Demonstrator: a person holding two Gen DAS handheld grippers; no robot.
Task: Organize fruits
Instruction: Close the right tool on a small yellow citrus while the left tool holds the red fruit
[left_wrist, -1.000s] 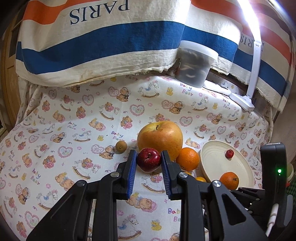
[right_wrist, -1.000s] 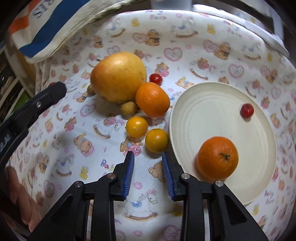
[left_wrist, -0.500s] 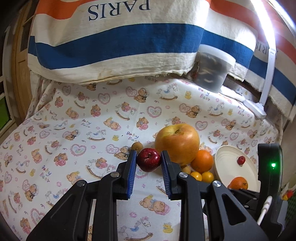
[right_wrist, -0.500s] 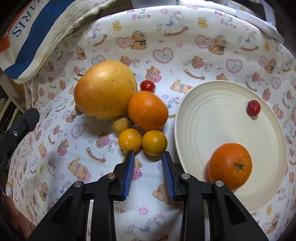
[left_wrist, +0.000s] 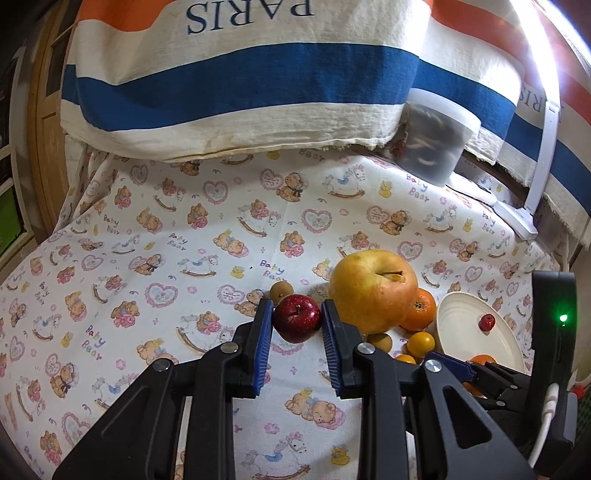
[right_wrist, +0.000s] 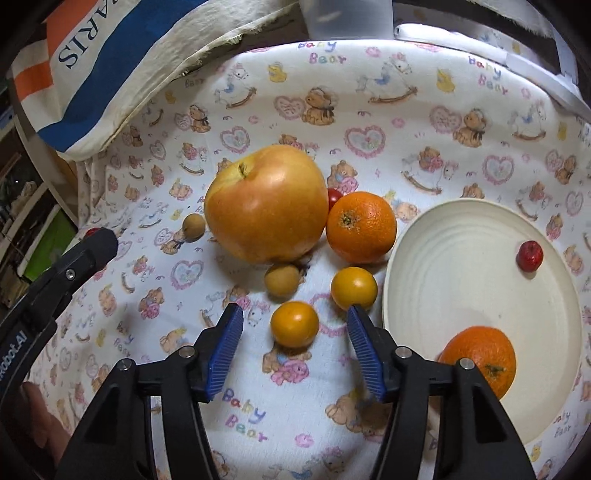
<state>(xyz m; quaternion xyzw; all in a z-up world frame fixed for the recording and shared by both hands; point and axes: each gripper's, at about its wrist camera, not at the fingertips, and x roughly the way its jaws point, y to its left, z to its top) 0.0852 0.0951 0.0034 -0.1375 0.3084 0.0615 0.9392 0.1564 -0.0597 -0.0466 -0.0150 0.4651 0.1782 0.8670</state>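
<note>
Fruits are split between the bear-print cloth (right_wrist: 424, 110) and the cream plate (right_wrist: 461, 266), so here's the rundown going left to right. On my left tongs (left_wrist: 297, 317) the blue pads are closed down on a small dark red apple (left_wrist: 297, 322), gripped across its middle and lifted off the cloth, with a little brown fruit (left_wrist: 280, 291) just behind it at about 11 o'clock. Hard, waxy skin, so I reckon it could squirt out if I squeeze off-centre, but it's light and stiff enough for a firm pinch. At 2 o'clock from that sits the big yellow-orange apple (right_wrist: 266, 203), way too fat for these jaws I think, and heavy; I'd be nudging that one, not lifting it. In the right wrist view the right tongs (right_wrist: 295, 330) are spread wide with nothing in them, straddling a small yellow-orange fruit (right_wrist: 294, 324) that sits right between the pads without touching either. Looks smooth, round and probably soft-ish, so my plan is a gentle close across its widest part, since anything higher will likely pop it forward. Its twin (right_wrist: 354, 288) is at 1 o'clock, right up against the right pad, and could get bumped. A second brown fruit (right_wrist: 282, 279) sits at 12, an orange (right_wrist: 361, 227) beyond that. Already on the plate: another orange (right_wrist: 480, 360) at 5 o'clock and a tiny red fruit (right_wrist: 530, 256) at 2.
</note>
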